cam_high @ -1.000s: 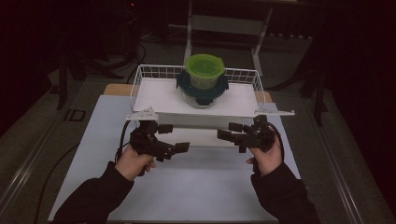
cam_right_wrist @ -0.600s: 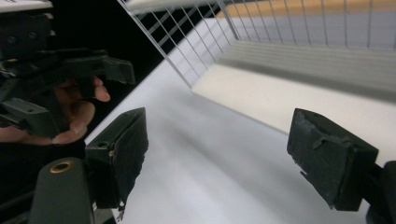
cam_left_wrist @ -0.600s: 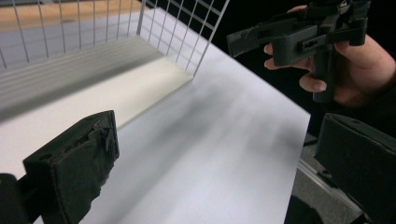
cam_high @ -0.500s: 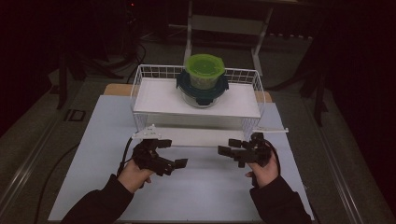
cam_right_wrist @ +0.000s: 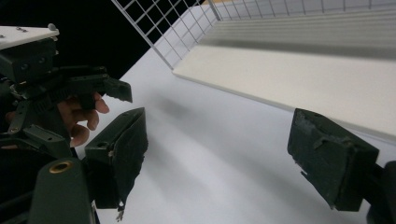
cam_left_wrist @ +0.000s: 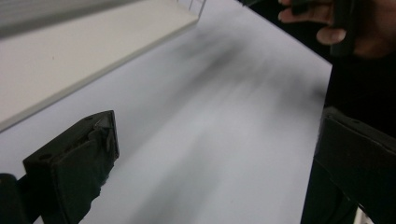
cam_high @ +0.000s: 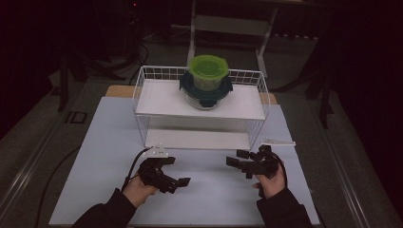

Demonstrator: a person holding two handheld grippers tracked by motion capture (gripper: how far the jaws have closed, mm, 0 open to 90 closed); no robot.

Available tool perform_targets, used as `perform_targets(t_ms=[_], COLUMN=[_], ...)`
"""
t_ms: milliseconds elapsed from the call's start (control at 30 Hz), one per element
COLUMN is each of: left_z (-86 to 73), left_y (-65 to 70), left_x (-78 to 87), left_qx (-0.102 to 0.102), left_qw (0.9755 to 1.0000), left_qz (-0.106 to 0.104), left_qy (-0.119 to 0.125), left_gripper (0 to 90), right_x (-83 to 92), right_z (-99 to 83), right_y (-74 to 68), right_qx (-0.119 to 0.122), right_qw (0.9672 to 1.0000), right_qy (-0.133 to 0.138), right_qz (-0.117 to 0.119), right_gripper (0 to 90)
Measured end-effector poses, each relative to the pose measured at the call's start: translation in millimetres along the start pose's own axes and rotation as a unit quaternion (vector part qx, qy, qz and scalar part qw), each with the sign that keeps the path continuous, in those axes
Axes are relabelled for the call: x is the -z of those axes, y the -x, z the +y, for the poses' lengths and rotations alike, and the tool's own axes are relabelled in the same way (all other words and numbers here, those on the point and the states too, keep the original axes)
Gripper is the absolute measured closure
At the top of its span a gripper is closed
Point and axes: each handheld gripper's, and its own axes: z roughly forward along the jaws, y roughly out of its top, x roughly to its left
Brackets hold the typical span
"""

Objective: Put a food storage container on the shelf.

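Observation:
A white wire rack (cam_high: 142,90) with two shelves stands at the back of the white table (cam_high: 104,142). On its top shelf a green-lidded container (cam_high: 207,70) sits stacked on a dark teal-lidded glass bowl (cam_high: 205,95). My left gripper (cam_high: 177,171) hovers over the table in front of the rack's left half, jaws wide open and empty (cam_left_wrist: 215,158). My right gripper (cam_high: 237,164) is in front of the rack's right half, also open and empty (cam_right_wrist: 224,154). The two point toward each other; the left gripper (cam_right_wrist: 70,88) shows in the right gripper view.
The rack's lower board (cam_right_wrist: 303,79) lies flat on the table just beyond both grippers. A small white strip (cam_high: 278,141) lies by the rack's front right corner. Dark floor surrounds the table, and a metal frame (cam_high: 228,23) stands behind it.
Both grippers have drawn back from the rack's front toward the person and lowered over the table. Both stay open and empty. The containers have not moved.

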Motion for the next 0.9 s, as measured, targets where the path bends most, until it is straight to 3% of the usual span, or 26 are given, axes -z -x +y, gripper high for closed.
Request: perform_targets(t_ms=[400,533,633,900], left_z=[-22.0,-27.9,-30.5,-40.3], left_y=[-0.5,0.6,1.3,1.7], left_x=[-5.1,-4.1,-4.3,-6.3], left_qx=[-0.005,-0.009,-0.013,-0.005], left_qw=[0.9999,1.0,0.9999,0.9999], left_qz=[-0.003,-0.001,0.001,-0.006], left_qy=[-0.012,0.002,-0.003,-0.011], left_gripper=[0.0,0.0,0.0,0.0], right_x=[9.0,12.6,15.4,23.2], right_z=[-25.8,-31.0,-34.0,-44.4], right_y=[14.7,17.3,18.2,19.6], right_qx=[-0.016,-0.021,-0.022,-0.021], right_qw=[0.9996,0.9994,0.9993,0.999], right_qy=[-0.006,-0.002,0.0,0.005], right_qz=[-0.022,-0.028,-0.031,-0.038], right_gripper=[19.1,19.1,19.2,19.2])
